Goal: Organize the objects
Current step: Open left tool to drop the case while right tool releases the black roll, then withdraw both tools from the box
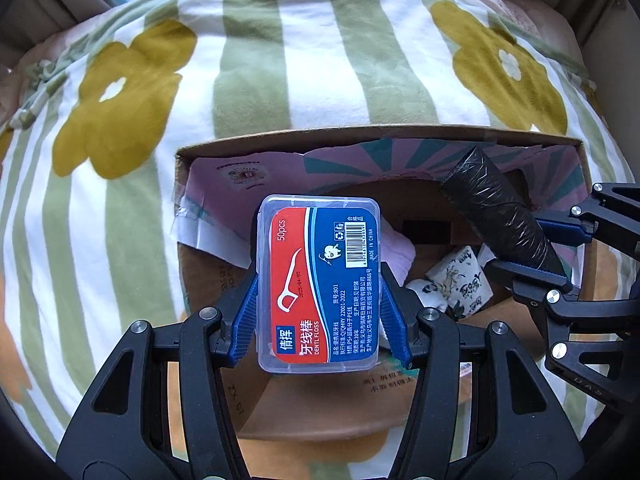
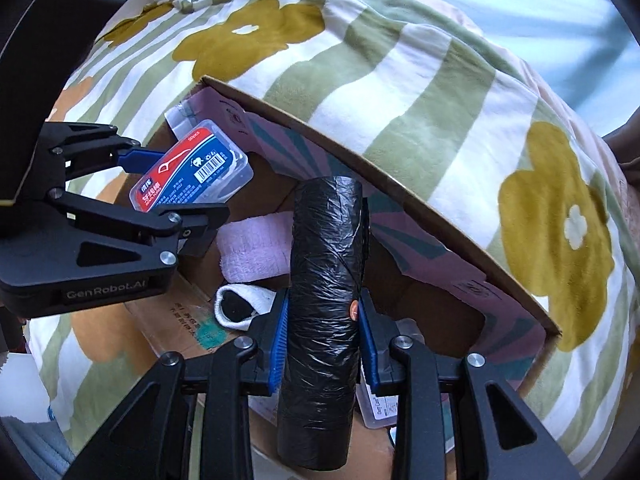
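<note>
Black tongs (image 1: 318, 312) with silver screws, blue ribbed pads (image 2: 280, 340) (one stamped GenRobot.AI).

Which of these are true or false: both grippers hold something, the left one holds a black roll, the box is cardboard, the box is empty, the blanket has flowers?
1. Both grippers hold something. True: left gripper, right gripper.
2. The left holds a black roll. False: it holds the floss box; the right holds the black roll.
3. The box is cardboard. True.
4. The box is empty. False: a pink cloth lies inside.
5. The blanket has flowers. True.
</note>
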